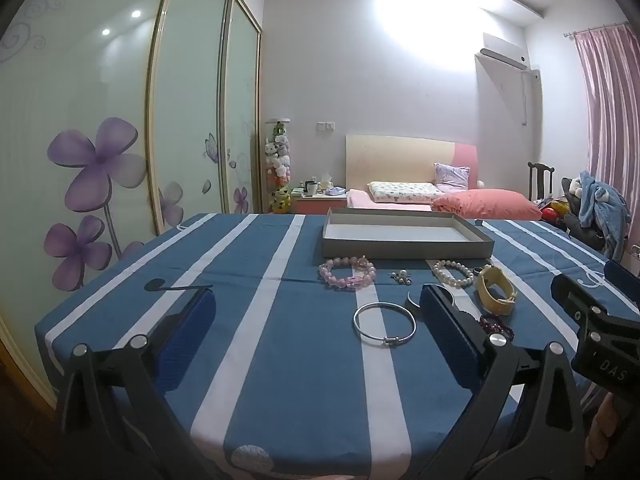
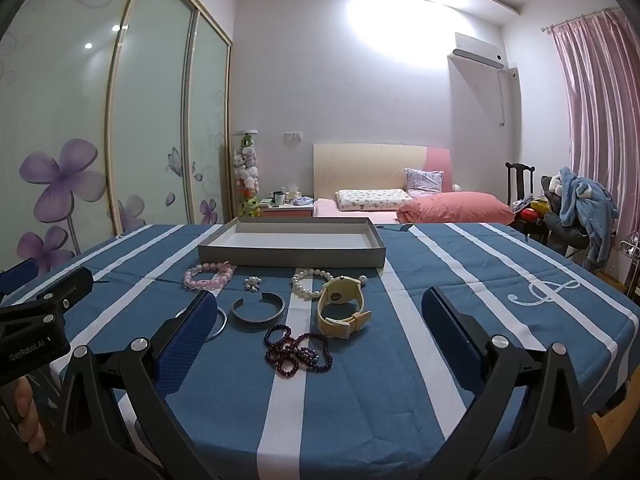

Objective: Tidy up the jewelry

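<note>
Jewelry lies on the blue striped tablecloth in front of an empty grey tray [image 1: 404, 249] [image 2: 292, 258]. It comprises a pink bead bracelet [image 1: 347, 274] [image 2: 208, 276], a pearl brooch [image 1: 400, 277] [image 2: 253, 283], a pearl bracelet [image 1: 454, 274] [image 2: 308, 284], a yellow watch [image 1: 494, 290] [image 2: 340, 308], a dark cuff [image 2: 258, 312], a silver bangle [image 1: 384, 323] and dark red beads [image 2: 298, 350]. My left gripper [image 1: 317, 291] hovers open, with the bangle just ahead near its right finger. My right gripper [image 2: 317, 295] is open too, above the red beads and watch. Neither holds anything.
The table's left edge drops toward sliding wardrobe doors [image 1: 100, 140]. Beyond the far edge stands a bed with a pink pillow [image 2: 456, 208]. A chair piled with clothes [image 2: 580, 208] stands at the right. A hand [image 2: 28, 420] holds the left gripper's housing [image 2: 36, 320].
</note>
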Demonstrator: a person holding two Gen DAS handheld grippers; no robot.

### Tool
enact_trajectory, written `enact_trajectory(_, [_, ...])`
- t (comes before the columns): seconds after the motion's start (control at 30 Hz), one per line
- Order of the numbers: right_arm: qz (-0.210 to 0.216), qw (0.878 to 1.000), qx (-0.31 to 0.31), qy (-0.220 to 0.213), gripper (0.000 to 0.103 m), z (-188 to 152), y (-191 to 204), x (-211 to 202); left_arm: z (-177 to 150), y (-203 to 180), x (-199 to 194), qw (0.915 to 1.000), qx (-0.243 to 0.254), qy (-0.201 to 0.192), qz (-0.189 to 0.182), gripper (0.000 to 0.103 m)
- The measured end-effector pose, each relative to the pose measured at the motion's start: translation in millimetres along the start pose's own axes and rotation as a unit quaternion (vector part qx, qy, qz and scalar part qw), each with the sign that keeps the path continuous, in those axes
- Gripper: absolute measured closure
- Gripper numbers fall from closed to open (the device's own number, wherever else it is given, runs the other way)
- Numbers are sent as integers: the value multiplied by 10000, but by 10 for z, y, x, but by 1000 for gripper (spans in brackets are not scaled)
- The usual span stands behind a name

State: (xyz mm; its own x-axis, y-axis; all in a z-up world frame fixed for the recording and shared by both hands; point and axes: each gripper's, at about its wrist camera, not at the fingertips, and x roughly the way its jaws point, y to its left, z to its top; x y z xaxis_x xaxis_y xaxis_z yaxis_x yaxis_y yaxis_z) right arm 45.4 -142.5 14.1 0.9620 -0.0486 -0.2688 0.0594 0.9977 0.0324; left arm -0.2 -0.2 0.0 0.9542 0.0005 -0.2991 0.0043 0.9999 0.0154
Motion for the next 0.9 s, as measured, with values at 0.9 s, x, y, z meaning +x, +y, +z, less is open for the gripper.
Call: enact_trajectory(0.9, [-3, 10000, -10, -17, 2, -5, 8, 3, 0, 4, 2, 10000, -43, 27, -15, 4])
